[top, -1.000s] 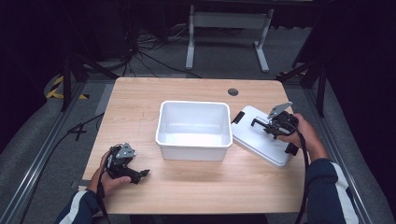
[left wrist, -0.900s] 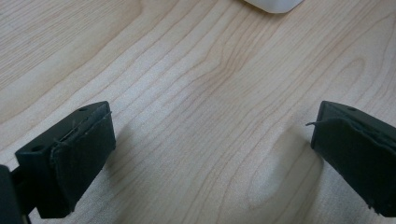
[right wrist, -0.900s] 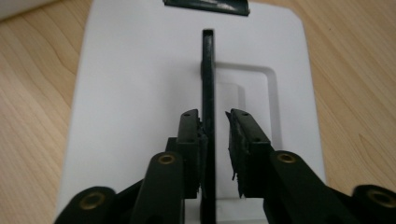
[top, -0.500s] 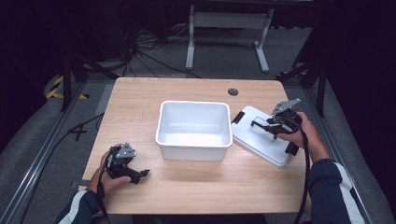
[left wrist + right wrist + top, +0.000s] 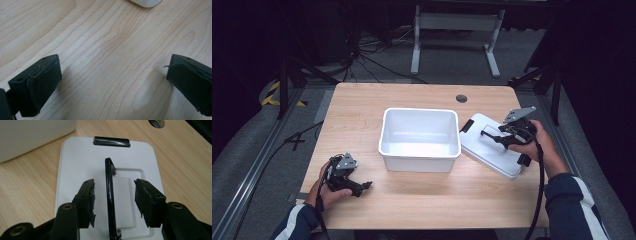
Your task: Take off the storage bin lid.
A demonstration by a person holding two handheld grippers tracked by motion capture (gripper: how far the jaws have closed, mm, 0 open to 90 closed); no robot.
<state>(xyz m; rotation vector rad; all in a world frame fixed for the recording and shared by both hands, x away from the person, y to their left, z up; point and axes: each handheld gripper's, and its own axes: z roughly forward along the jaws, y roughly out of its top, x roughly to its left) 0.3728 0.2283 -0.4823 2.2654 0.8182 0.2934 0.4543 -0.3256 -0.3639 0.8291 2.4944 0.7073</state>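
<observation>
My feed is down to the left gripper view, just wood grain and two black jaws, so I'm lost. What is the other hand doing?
Observer: The right tool is over a white lid that lies flat on the table, to the right of a white tub.
Operator: Has it grabbed the lid?
Observer: Not yet. The lid's black handle stands up between its jaws, with a gap on each side.
Operator: Anything in the tub?
Observer: It looks empty in the high view.
Operator: And where is my tool?
Observer: The left tool is near the table's front left corner, jaws wide apart, holding nothing.
</observation>
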